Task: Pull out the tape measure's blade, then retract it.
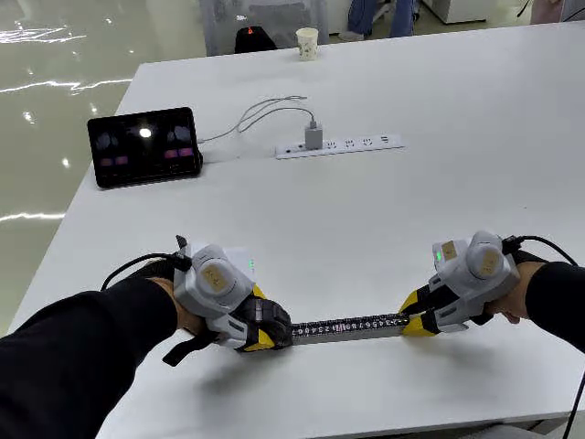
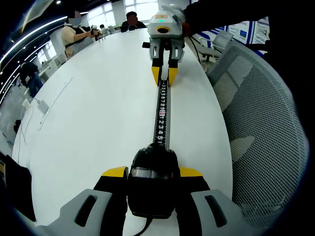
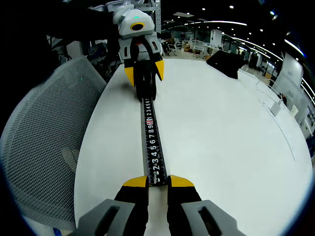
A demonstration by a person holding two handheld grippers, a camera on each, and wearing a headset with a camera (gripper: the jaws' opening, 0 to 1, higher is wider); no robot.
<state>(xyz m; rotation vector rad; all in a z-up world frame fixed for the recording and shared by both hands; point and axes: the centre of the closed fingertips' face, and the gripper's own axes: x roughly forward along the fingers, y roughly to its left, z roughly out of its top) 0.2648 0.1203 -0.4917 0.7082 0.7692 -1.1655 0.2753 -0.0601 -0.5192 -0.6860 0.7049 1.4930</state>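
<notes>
Snap-back of the blade [image 3: 150, 142], the chief worry. Pinched at its free end, bottom centre of the right gripper view, by the right gripper [image 3: 157, 182], jaws pressed together on the thin strip. Could slide out of so narrow a hold if the pull goes on or the grip eases, then whip back toward the case [image 2: 153, 179] under spring force. Hard to tell from here whether the end hook sits caught behind the jaws or lies between them. Second risk: a pull off the blade's line, or a lift at one end, enough to kink the strip or twist the case round in its hold. On the return, best fed back slowly rather than let fly.

Clamped round the black case, bottom centre of its own view, the left gripper [image 2: 152, 172], yellow tips either side. In the head view, dark-sleeved forearms in from the lower left and lower right corners, grippers low over the table [image 1: 384, 219], facing each other, blade stretched straight between them near the bottom edge. Farther up the frame, well apart from the work: power strip [image 1: 340, 144], tablet [image 1: 144, 146], paper cup [image 1: 308, 42].
</notes>
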